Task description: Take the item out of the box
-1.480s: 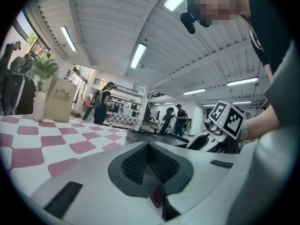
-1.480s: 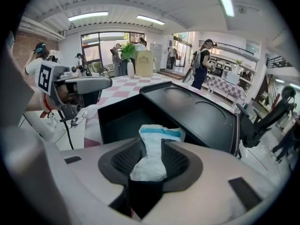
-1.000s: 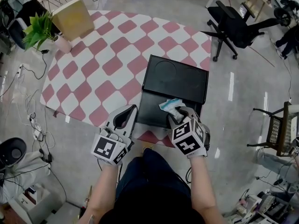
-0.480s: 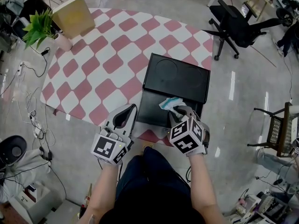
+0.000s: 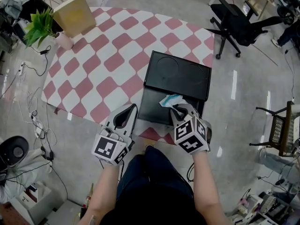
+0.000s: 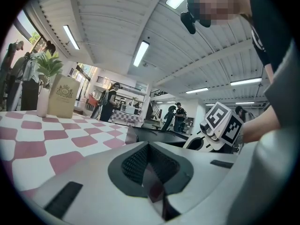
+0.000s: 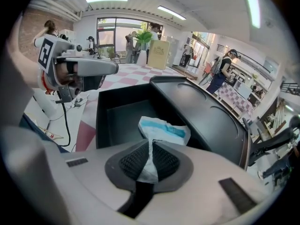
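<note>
Right gripper (image 5: 178, 110), wide a second ago, has just clamped the packet (image 5: 169, 100) by its edge over the open box (image 5: 152, 109), frame centre; left gripper (image 5: 126, 112) pressed together, empty, unmoved beside it

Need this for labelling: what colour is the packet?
White packet with a light-blue band, clearest in the right gripper view.

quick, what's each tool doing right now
left tool: closed, empty
right tool: jaws have just been closing, now pinching the white-and-blue plastic packet
</note>
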A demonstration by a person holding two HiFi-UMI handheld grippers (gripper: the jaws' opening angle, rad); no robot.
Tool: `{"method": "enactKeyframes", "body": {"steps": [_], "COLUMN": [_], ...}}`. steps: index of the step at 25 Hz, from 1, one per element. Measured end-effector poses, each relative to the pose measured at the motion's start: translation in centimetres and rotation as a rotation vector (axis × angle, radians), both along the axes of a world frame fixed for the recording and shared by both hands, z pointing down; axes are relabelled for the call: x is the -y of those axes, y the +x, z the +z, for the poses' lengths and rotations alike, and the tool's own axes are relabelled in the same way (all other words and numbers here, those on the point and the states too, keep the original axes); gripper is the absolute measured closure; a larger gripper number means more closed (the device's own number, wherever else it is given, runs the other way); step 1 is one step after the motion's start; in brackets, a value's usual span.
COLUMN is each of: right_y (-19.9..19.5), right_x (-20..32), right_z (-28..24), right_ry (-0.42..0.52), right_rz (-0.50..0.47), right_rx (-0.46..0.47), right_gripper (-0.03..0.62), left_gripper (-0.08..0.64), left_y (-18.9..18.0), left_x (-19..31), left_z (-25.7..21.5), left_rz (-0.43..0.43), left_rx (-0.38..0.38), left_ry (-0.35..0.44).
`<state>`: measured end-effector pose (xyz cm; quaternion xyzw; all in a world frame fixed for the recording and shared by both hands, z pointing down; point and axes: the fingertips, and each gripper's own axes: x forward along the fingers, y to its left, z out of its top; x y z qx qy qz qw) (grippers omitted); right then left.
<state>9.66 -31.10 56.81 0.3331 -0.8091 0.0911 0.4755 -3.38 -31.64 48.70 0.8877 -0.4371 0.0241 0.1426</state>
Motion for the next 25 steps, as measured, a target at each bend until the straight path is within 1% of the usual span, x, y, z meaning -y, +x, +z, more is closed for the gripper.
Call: {"method": "enactKeyframes", "body": {"steps": [8,12,19,25], "right_y": [-1.0,-1.6,-2.5,-2.9], "right_x": [-1.2,-1.7,-2.4,-2.9], "right_z": [-1.0,-1.9,-3.0,-3.9], "right_ry": [-0.024,-0.025,-0.002,0.028], "right_rz": [-0.021,-0.04,-0.078,-0.091], "right_rx": [0.093,0.132,0.134,0.139], "right_gripper": [0.572,0.574,0.574,0.574], "left_gripper": [0.558,0.558,0.558,0.558], "left_y": [-0.9,-1.4,-1.8,-2.1], "left_x": [-1.2,-1.6,-2.4,-3.0], "left_z": [-0.3,-0.5,-1.1,-1.6], "left_rz": [-0.013,-0.028,-0.032,-0.042], "left_rx": [0.006,-0.005,-0.006,-0.004], "left_ry": [0.001,-0.001,0.014,0.02]}}
